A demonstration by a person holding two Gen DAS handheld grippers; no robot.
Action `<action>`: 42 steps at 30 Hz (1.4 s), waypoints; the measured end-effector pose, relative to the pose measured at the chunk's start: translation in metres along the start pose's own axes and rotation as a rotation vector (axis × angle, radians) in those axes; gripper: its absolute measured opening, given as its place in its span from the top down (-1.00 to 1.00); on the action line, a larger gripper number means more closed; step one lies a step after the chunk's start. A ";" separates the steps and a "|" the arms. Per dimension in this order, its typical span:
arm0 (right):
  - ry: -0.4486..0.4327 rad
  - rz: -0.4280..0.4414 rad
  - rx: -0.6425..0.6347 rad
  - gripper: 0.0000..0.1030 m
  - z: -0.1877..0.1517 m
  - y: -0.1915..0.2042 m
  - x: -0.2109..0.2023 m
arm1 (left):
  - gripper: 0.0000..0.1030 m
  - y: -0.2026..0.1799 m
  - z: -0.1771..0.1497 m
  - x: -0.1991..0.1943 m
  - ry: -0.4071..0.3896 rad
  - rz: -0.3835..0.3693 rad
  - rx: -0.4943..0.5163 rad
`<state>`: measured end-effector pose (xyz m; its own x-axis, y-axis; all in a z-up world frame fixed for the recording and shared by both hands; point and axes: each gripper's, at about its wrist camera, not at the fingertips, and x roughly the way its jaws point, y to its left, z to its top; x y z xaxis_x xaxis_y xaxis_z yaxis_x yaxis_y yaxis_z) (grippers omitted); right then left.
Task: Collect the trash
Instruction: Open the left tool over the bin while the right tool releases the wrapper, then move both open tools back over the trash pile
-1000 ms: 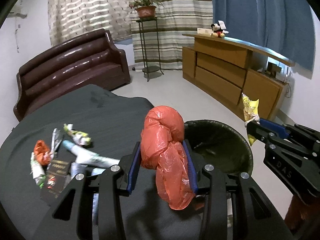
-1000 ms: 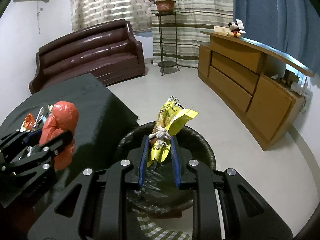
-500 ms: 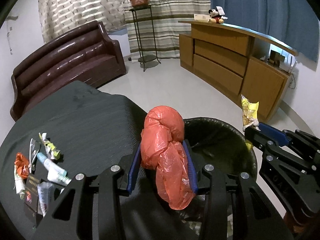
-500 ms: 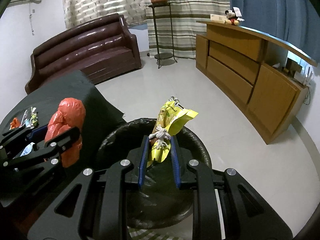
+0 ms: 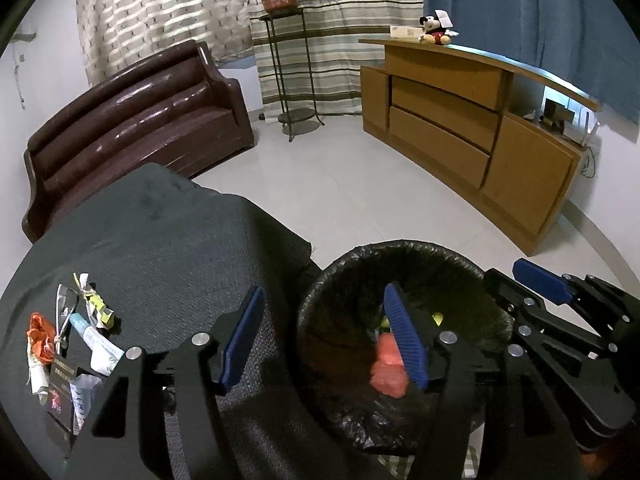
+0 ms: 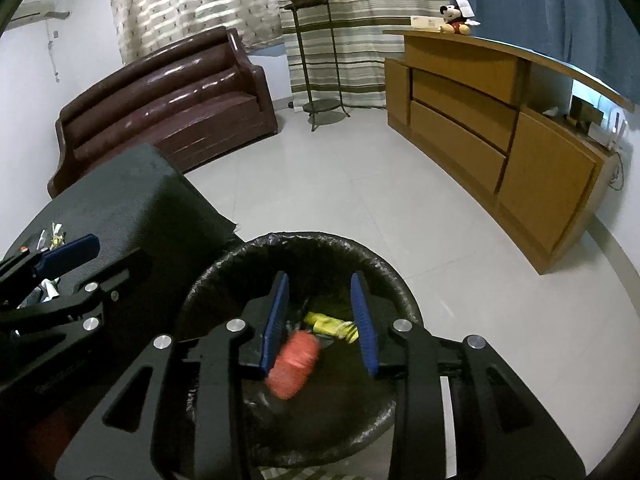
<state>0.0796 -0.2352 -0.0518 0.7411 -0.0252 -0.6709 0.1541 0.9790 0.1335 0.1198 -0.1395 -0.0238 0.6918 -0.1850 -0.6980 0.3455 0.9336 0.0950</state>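
Both hand-held grippers, left [image 5: 320, 336] and right [image 6: 320, 320], hung with fingers apart above the lined bin [image 6: 224, 276], so the red bag [image 6: 294, 364] and yellow wrapper [image 6: 328, 326] lay below them.

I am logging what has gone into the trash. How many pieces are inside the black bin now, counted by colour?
Orange-red plastic bag: 1
Yellow wrapper: 1
Total: 2 pieces visible inside the bin; its dark bottom may hide more.
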 end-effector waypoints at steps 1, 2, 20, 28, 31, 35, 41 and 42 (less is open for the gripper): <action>-0.003 -0.002 0.004 0.36 -0.001 0.000 -0.003 | -0.19 0.001 0.002 -0.001 -0.004 0.000 -0.003; -0.005 -0.004 0.006 0.34 0.000 0.001 -0.004 | -0.19 0.001 0.002 -0.004 -0.011 0.001 -0.008; -0.006 0.078 -0.070 0.24 -0.014 0.065 -0.043 | -0.23 0.069 -0.028 -0.066 -0.041 0.110 -0.101; 0.006 0.135 -0.125 0.24 -0.027 0.109 -0.056 | -0.23 0.112 -0.059 -0.085 -0.018 0.194 -0.169; 0.015 0.156 -0.140 0.24 -0.034 0.124 -0.060 | -0.23 0.124 -0.073 -0.091 -0.011 0.212 -0.187; 0.030 0.177 -0.172 0.24 -0.045 0.144 -0.065 | -0.23 0.140 -0.091 -0.099 -0.005 0.233 -0.216; 0.039 0.189 -0.218 0.24 -0.060 0.165 -0.071 | -0.23 0.153 -0.115 -0.107 0.017 0.243 -0.242; 0.039 0.189 -0.222 0.24 -0.062 0.167 -0.072 | -0.23 0.154 -0.119 -0.107 0.022 0.241 -0.245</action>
<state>0.0113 -0.0569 -0.0261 0.7167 0.1658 -0.6774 -0.1344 0.9860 0.0991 0.0235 0.0610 -0.0187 0.7203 0.0544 -0.6916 0.0090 0.9961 0.0877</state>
